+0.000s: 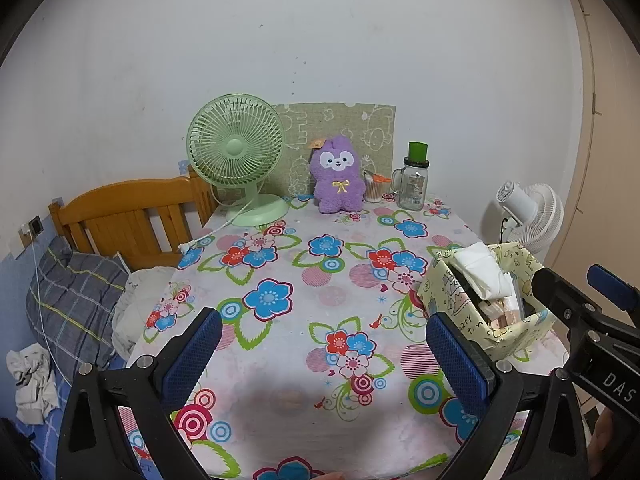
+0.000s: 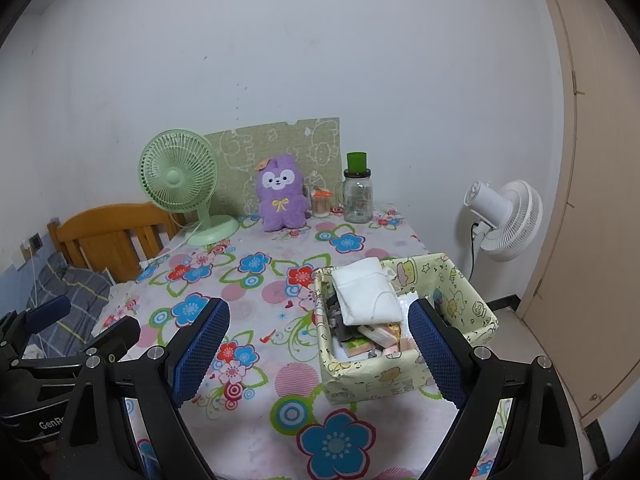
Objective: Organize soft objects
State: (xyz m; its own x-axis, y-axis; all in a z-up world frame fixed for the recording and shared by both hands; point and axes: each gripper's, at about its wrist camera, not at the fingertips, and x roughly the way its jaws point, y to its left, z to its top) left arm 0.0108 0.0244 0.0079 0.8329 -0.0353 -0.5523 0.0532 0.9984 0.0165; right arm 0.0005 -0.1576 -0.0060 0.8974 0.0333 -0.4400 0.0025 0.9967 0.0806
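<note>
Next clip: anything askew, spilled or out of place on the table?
Nothing spilled or toppled. The purple plush toy, green fan and glass jar stand upright at the back. Only the white folded cloth sticks up above the rim of the overfull fabric box.

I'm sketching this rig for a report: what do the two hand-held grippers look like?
Both match: the left hand-held gripper and right hand-held gripper have black angular frames with silver bolt heads and blue, textured fingers. White lettering marks each body.
</note>
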